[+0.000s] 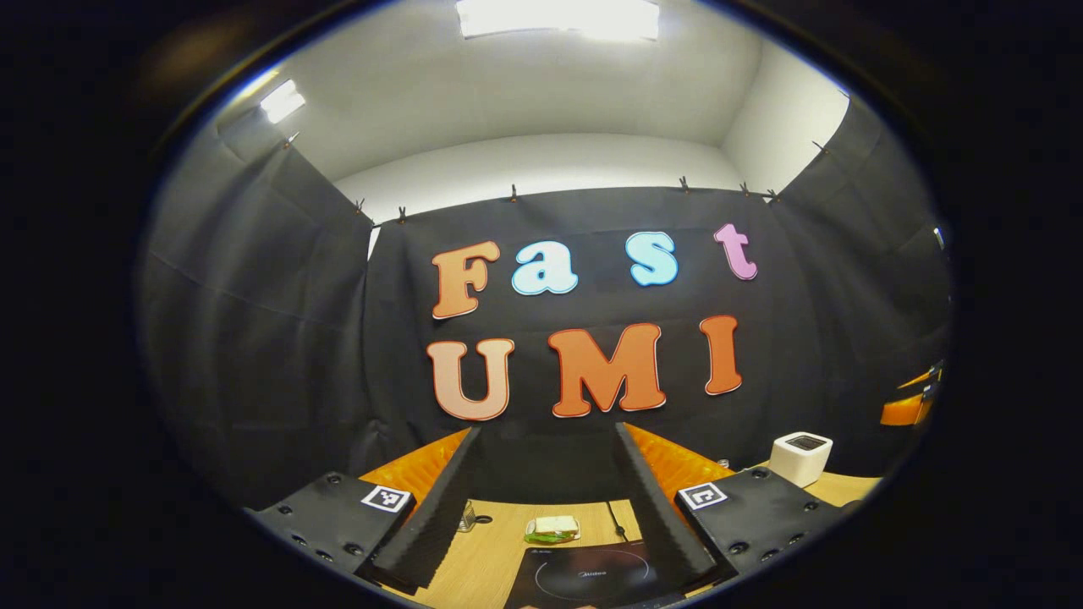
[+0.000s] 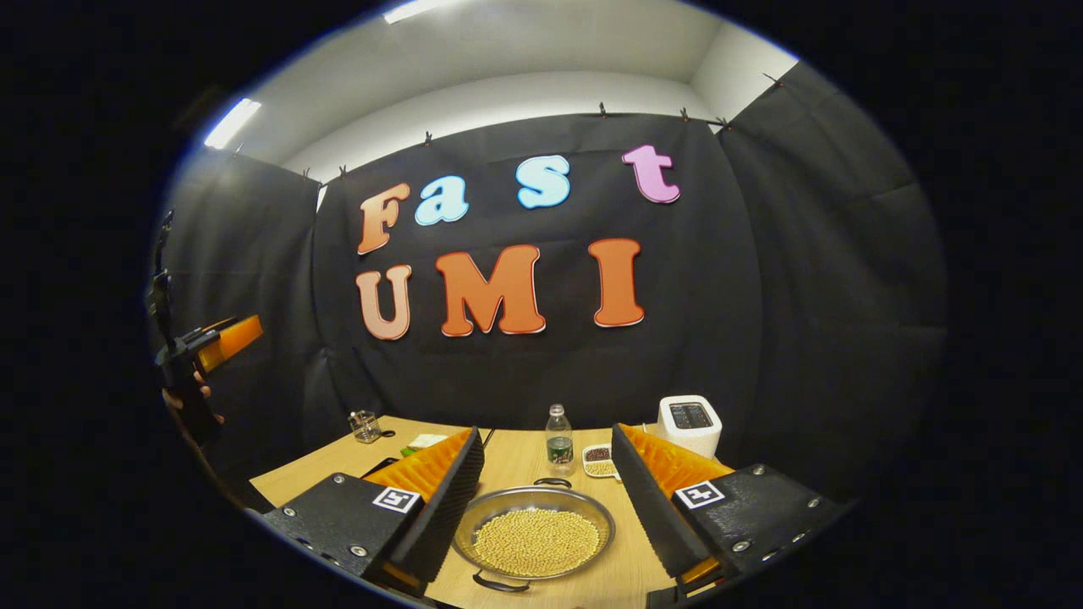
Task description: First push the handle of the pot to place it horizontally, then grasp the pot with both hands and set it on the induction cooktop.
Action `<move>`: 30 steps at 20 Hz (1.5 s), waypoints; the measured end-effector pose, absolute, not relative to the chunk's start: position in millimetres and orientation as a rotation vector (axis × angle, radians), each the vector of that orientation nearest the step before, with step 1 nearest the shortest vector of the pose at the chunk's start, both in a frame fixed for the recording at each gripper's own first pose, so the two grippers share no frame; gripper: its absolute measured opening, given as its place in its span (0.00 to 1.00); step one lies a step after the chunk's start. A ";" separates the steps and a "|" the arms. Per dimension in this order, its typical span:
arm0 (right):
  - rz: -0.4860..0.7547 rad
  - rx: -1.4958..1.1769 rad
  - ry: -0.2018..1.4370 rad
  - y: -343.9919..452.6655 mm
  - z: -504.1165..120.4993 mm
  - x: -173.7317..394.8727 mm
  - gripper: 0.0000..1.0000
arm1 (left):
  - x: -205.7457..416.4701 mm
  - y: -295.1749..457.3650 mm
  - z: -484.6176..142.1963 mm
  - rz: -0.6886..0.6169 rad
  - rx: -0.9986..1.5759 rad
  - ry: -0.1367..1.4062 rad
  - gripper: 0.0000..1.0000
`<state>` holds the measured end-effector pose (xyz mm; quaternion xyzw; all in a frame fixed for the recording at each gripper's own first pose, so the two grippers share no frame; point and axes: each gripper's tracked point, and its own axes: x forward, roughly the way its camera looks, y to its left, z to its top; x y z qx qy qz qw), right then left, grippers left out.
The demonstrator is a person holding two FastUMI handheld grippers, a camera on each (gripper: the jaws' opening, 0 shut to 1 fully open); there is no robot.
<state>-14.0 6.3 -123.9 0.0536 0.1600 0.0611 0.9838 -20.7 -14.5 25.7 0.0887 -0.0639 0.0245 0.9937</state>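
A shallow metal pot [image 2: 535, 534] full of pale beans sits on the wooden table [image 2: 508, 461], low between the spread fingers of my right gripper [image 2: 548, 433], which is open and above it. One loop handle [image 2: 552, 483] points away from me and the other handle [image 2: 497, 584] points toward me. My left gripper [image 1: 548, 436] is open too, held up over the black induction cooktop [image 1: 584, 575] with nothing between its fingers. That left gripper [image 2: 207, 345] also shows at the left edge of the right gripper view, held in a hand.
Behind the pot stand a water bottle [image 2: 558, 440], a small dish of beans [image 2: 599, 462] and a white toaster [image 2: 689, 423]. A glass [image 2: 365, 425] stands at the far left. A sponge [image 1: 552, 529] and a glass [image 1: 467, 516] lie beyond the cooktop.
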 end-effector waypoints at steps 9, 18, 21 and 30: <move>0.211 0.118 0.512 41.9 -191.0 -20.3 0.80 | -17.7 7.5 7.8 0.065 0.168 -0.092 1.00; 0.333 0.174 0.751 89.9 -271.1 -46.2 0.47 | -10.2 26.1 -18.1 0.080 0.150 -0.022 1.00; 0.375 0.188 0.840 108.0 -293.8 -59.2 0.34 | -8.4 32.8 -21.5 0.093 0.146 -0.012 1.00; 0.440 0.186 1.042 145.9 -348.9 -93.5 0.12 | -5.3 44.1 -36.4 0.109 0.139 0.028 0.99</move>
